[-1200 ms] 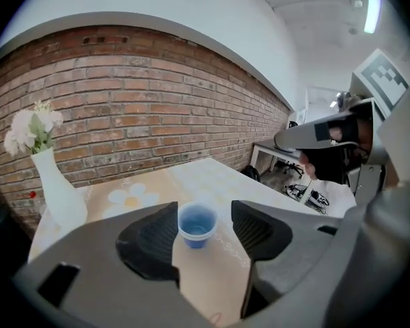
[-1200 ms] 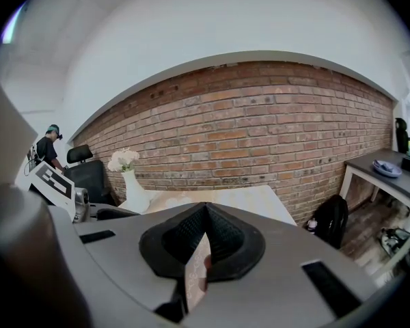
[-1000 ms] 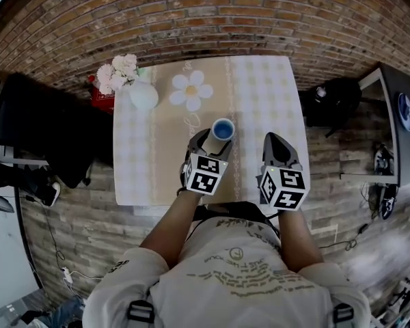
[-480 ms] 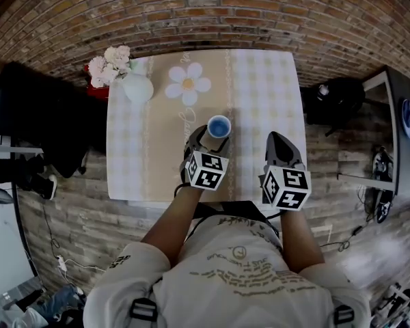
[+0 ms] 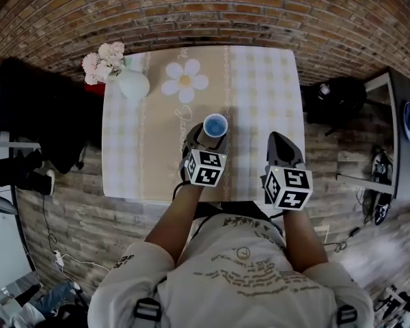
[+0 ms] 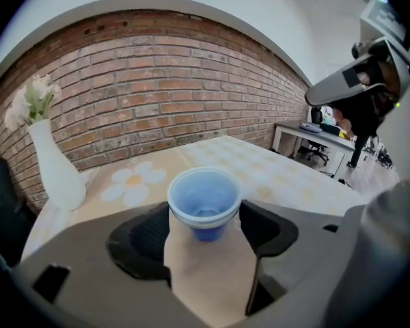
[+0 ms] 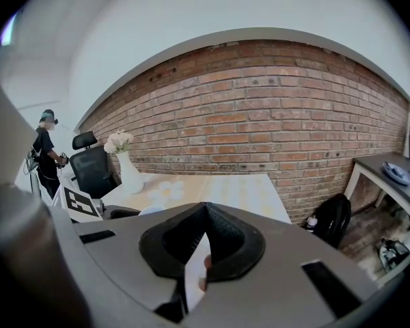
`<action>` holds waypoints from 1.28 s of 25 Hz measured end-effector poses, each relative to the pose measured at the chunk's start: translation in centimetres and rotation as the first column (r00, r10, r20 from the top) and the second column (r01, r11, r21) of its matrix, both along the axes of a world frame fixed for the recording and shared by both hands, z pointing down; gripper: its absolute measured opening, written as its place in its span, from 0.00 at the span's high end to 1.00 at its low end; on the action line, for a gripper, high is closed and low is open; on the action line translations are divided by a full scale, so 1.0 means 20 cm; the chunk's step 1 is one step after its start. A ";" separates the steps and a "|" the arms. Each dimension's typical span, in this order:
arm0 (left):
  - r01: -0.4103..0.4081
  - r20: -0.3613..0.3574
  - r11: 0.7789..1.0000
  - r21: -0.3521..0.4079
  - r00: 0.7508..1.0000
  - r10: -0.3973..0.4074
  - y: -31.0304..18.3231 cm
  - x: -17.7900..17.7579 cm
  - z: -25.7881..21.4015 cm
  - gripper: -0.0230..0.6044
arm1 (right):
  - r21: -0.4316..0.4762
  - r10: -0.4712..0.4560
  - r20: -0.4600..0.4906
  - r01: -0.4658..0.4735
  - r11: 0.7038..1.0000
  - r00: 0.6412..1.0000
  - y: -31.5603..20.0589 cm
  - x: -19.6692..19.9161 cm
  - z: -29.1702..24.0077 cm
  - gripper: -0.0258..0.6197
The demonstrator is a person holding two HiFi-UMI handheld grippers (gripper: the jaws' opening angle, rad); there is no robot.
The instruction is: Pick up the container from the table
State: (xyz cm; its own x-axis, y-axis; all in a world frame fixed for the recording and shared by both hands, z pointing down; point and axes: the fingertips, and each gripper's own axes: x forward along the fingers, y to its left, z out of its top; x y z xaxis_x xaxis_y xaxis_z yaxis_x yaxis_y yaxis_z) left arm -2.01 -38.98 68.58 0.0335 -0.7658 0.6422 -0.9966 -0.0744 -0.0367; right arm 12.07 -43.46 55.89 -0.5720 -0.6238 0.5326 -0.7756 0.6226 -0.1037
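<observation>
A blue plastic cup [image 5: 215, 125] stands upright on the tan checked table [image 5: 266, 87], a little in front of its middle. My left gripper [image 5: 208, 137] reaches in from the near edge and is open, its jaws having just been opening. The cup [image 6: 203, 200] sits between the two pads, which flank its rim closely without squeezing it. My right gripper [image 5: 279, 141] hovers over the table's right part, apart from the cup. Its jaws meet at the tips [image 7: 205, 207] with nothing held.
A white vase with pale flowers [image 5: 132, 84] and a daisy-shaped mat [image 5: 184, 83] lie at the table's far left. A black chair [image 5: 34, 121] stands left of the table, a black backpack [image 5: 335, 98] and a desk [image 5: 403, 121] to the right. A person [image 7: 46, 152] stands far left.
Both grippers have sunk a little toward the table. The cup keeps its spot on the cloth, between the left jaws throughout. The head view has shifted slightly.
</observation>
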 end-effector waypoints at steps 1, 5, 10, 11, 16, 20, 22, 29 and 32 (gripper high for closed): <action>0.003 0.002 1.000 0.002 1.000 -0.003 0.00 0.00 0.01 0.47 | 0.000 -0.003 -0.003 0.003 1.000 1.000 0.00 0.00 0.01 0.96; 0.024 -0.009 1.000 -0.003 1.000 -0.024 -0.02 0.00 0.05 0.47 | -0.003 -0.018 -0.015 0.018 1.000 1.000 -0.01 0.02 0.02 0.96; 0.048 -0.011 0.999 -0.005 0.999 -0.048 -0.03 -0.01 0.09 0.47 | -0.009 -0.029 -0.022 0.028 1.000 0.999 -0.03 0.03 0.05 0.96; 0.051 -0.013 0.999 -0.006 0.999 -0.051 -0.03 -0.01 0.09 0.47 | -0.011 -0.031 -0.023 0.031 0.999 0.999 -0.03 0.03 0.05 0.96; 0.049 -0.014 0.999 -0.009 0.999 -0.049 -0.02 0.01 0.11 0.53 | -0.011 -0.039 -0.023 0.038 0.999 0.999 -0.04 0.03 0.06 0.96; 0.046 -0.016 0.999 -0.007 0.999 -0.046 -0.01 0.01 0.09 0.53 | -0.010 -0.042 -0.019 0.042 0.999 0.999 -0.04 0.03 0.05 0.96; 0.047 -0.019 0.999 -0.002 0.999 -0.047 -0.01 0.01 0.08 0.53 | -0.009 -0.045 -0.018 0.045 0.999 0.999 -0.03 0.02 0.05 0.96; 0.050 -0.019 0.999 0.018 0.999 -0.050 0.00 -0.01 0.01 0.54 | -0.001 -0.056 -0.009 0.056 0.998 0.998 -0.01 -0.01 0.03 0.96; 0.046 -0.014 0.999 0.028 0.999 -0.046 0.01 -0.02 -0.04 0.54 | 0.006 -0.060 0.001 0.060 0.998 0.998 0.00 -0.04 0.01 0.96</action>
State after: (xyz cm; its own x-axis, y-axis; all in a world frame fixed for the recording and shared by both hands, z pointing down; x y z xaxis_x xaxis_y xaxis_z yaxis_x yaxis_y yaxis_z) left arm -2.38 -38.86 67.75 0.0064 -0.7846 0.6200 -0.9993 -0.0278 -0.0248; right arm 11.31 -43.45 56.09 -0.6092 -0.5911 0.5287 -0.7365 0.6688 -0.1009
